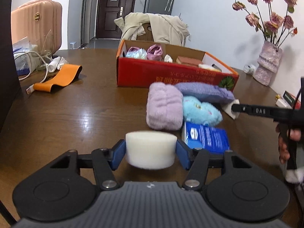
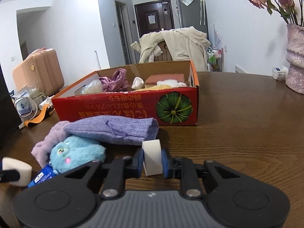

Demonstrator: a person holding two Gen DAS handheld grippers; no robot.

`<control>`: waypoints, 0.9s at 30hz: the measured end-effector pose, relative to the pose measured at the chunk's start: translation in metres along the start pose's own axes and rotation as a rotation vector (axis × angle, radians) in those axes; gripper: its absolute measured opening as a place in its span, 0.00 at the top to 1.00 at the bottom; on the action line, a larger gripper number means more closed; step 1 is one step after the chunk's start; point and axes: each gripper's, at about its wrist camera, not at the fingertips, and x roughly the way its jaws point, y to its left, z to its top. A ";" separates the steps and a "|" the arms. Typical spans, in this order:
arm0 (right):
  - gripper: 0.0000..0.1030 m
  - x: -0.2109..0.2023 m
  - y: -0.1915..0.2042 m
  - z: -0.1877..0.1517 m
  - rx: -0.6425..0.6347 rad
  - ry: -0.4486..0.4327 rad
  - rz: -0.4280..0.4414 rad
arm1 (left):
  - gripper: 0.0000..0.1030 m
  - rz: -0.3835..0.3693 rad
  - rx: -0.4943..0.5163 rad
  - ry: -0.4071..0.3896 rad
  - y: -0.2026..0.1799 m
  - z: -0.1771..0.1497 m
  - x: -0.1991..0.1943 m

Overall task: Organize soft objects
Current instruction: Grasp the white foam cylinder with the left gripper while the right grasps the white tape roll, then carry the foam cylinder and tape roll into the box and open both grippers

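- White foam fills both claws: the left claw [image 1: 150,153] pinches a round sponge [image 1: 150,150] across its width, the blue pads pressed to its sides.
- Narrower grip on the right: the right claw [image 2: 153,160] is closed on a small upright foam block [image 2: 152,157], standing on the desk [image 2: 237,142] beside the purple knit cloth [image 2: 114,131].
- Red cardboard box [image 2: 125,106] waits at twelve o'clock from both claws, already holding satin scrunchies, a brick-coloured sponge and other soft pieces.
- Between claws and box lie the lilac towel [image 1: 164,107], blue plush toy [image 1: 201,110] and tissue pack [image 1: 206,135].
- Judged best practice: lift each piece well above the pile, carry it over the box's near wall, and release only above a free spot, squeezing lightly so the foam is not crushed.
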 end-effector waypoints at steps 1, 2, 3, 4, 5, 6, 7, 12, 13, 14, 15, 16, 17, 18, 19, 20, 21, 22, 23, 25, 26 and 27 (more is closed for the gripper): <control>0.82 0.000 0.001 -0.001 -0.004 0.001 0.000 | 0.43 0.010 0.000 0.009 0.000 -0.003 0.001; 0.83 -0.001 0.002 -0.001 -0.009 0.000 -0.002 | 0.43 0.023 -0.001 0.015 0.000 -0.005 0.003; 0.83 -0.002 0.003 -0.001 -0.015 -0.001 -0.005 | 0.40 0.034 0.001 0.019 0.000 -0.007 0.004; 0.83 -0.005 0.004 -0.001 -0.019 -0.005 -0.006 | 0.37 0.037 0.004 0.019 -0.001 -0.008 0.004; 0.83 -0.008 0.005 -0.001 -0.022 -0.012 -0.005 | 0.29 0.034 0.011 0.014 -0.001 -0.009 0.004; 0.83 -0.013 0.007 -0.001 -0.027 -0.019 -0.003 | 0.28 0.038 0.020 0.005 -0.002 -0.010 0.004; 0.83 -0.018 0.009 -0.002 -0.033 -0.027 -0.002 | 0.27 0.043 0.028 -0.002 -0.003 -0.010 0.004; 0.83 -0.046 0.015 -0.012 -0.025 -0.034 0.019 | 0.33 0.056 0.022 -0.010 0.000 -0.004 0.011; 0.83 -0.050 0.016 -0.014 -0.023 -0.031 0.021 | 0.39 0.050 0.027 -0.015 0.000 -0.004 0.012; 0.83 -0.055 0.017 -0.017 -0.025 -0.028 0.023 | 0.44 0.047 0.032 -0.018 -0.001 -0.004 0.012; 0.83 -0.060 0.018 -0.019 -0.027 -0.027 0.025 | 0.45 0.046 0.039 -0.026 -0.001 -0.005 0.011; 0.83 -0.064 0.019 -0.021 -0.028 -0.027 0.025 | 0.45 0.045 0.044 -0.030 -0.002 -0.006 0.010; 0.83 -0.068 0.020 -0.023 -0.030 -0.027 0.025 | 0.45 0.045 0.047 -0.034 -0.003 -0.006 0.008; 0.83 -0.072 0.021 -0.025 -0.032 -0.028 0.025 | 0.45 0.042 0.047 -0.038 -0.003 -0.007 0.006; 0.83 -0.075 0.021 -0.026 -0.034 -0.028 0.025 | 0.45 0.038 0.047 -0.042 -0.003 -0.007 0.004; 0.83 -0.077 0.021 -0.027 -0.035 -0.028 0.023 | 0.45 0.036 0.047 -0.047 -0.003 -0.007 0.001; 0.83 -0.079 0.021 -0.028 -0.035 -0.030 0.020 | 0.45 0.035 0.047 -0.054 -0.003 -0.007 -0.003; 0.83 -0.081 0.021 -0.029 -0.034 -0.032 0.019 | 0.45 0.035 0.046 -0.063 -0.003 -0.005 -0.006; 0.83 -0.082 0.021 -0.029 -0.033 -0.035 0.019 | 0.45 0.033 0.043 -0.074 -0.002 -0.002 -0.010; 0.83 -0.085 0.021 -0.026 -0.031 -0.044 0.017 | 0.45 0.018 0.040 -0.105 -0.002 0.010 -0.016; 0.83 -0.085 0.020 -0.024 -0.028 -0.049 0.015 | 0.45 0.000 0.047 -0.134 -0.003 0.019 -0.020; 0.83 -0.086 0.019 -0.020 -0.025 -0.054 0.016 | 0.45 -0.017 0.058 -0.159 -0.005 0.028 -0.022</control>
